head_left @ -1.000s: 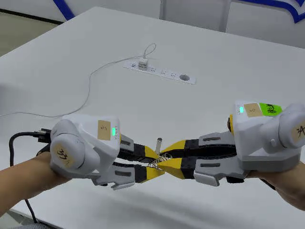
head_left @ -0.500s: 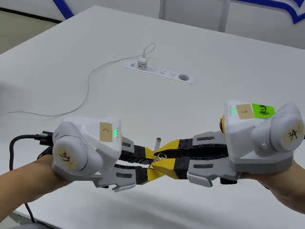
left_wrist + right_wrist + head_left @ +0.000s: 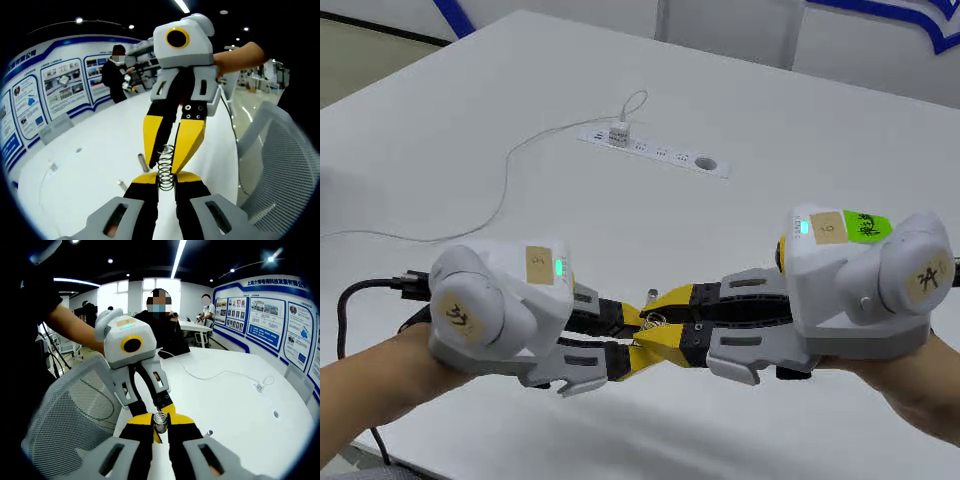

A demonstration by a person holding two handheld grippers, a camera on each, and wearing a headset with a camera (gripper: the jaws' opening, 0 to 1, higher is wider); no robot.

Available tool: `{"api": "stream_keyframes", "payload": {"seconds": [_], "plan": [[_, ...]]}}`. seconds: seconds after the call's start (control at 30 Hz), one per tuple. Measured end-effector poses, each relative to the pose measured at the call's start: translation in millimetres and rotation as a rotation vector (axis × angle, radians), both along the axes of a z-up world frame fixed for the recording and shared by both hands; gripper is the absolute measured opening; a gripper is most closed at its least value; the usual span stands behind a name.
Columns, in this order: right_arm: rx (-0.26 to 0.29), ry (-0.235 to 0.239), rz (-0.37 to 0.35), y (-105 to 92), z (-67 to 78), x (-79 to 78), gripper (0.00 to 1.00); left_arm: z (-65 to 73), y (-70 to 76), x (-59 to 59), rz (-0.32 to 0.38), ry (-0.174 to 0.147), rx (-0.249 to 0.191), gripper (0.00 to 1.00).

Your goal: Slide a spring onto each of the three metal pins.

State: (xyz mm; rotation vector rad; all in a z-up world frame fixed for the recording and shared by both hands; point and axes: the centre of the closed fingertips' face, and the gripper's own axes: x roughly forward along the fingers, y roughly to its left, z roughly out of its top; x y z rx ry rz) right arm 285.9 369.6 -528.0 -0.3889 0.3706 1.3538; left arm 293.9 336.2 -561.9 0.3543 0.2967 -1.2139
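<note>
A small steel spring (image 3: pixel 655 322) hangs between the two grippers' yellow jaw tips, above the white table (image 3: pixel 740 230). In the left gripper view the spring (image 3: pixel 165 167) rises from my left gripper (image 3: pixel 166 179) into the right gripper's jaws, which reach in from the top. In the right gripper view the spring (image 3: pixel 160 422) sits end-on in my right gripper (image 3: pixel 160 426). Both pairs of jaws look shut on it. One upright metal pin (image 3: pixel 650 297) stands on the table just behind the jaws. Two pins (image 3: pixel 142 162) (image 3: pixel 120 184) stand to the left of the spring. One pin (image 3: pixel 209 432) stands right of the jaws.
A white power strip (image 3: pixel 655 152) with a plug and a thin white cable (image 3: pixel 505 190) lies further back on the table. A black cable (image 3: pixel 360 290) runs to the left gripper. A mesh chair (image 3: pixel 75 410) stands at the table's edge. People stand in the background.
The right gripper has shifted left toward the left one, so the jaw tips overlap more. Less of the spring and the pin behind it shows.
</note>
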Motion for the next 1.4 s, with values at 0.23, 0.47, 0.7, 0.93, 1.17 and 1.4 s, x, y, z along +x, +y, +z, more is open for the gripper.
{"api": "stream_keyframes", "payload": {"seconds": [0.23, 0.47, 0.7, 0.93, 1.17, 1.4], "plan": [[-0.006, -0.006, -0.01, 1.5, 0.3, 4.1, 0.1, -9.7, 14.3, 3.9, 0.061, 0.018, 0.015, 0.13], [-0.016, -0.017, -0.025, -1.1, 2.0, 11.1, 0.1, -15.1, 29.8, 9.3, 0.135, 0.029, 0.003, 0.28], [-0.034, -0.036, -0.052, -4.1, 1.3, 23.0, 0.1, -15.6, 35.4, 10.4, 0.162, 0.027, -0.005, 0.38], [-0.079, -0.085, -0.072, -5.2, -0.4, 41.0, 0.1, -20.3, 42.4, 13.5, 0.195, 0.034, -0.006, 0.46], [-0.107, -0.087, -0.128, -10.4, -3.3, 70.7, 0.1, -21.2, 48.7, 15.5, 0.216, 0.048, -0.019, 0.51], [-0.124, -0.059, -0.19, -12.3, -11.3, 96.4, 0.1, -27.1, 61.3, 18.0, 0.25, 0.07, -0.013, 0.57]]}}
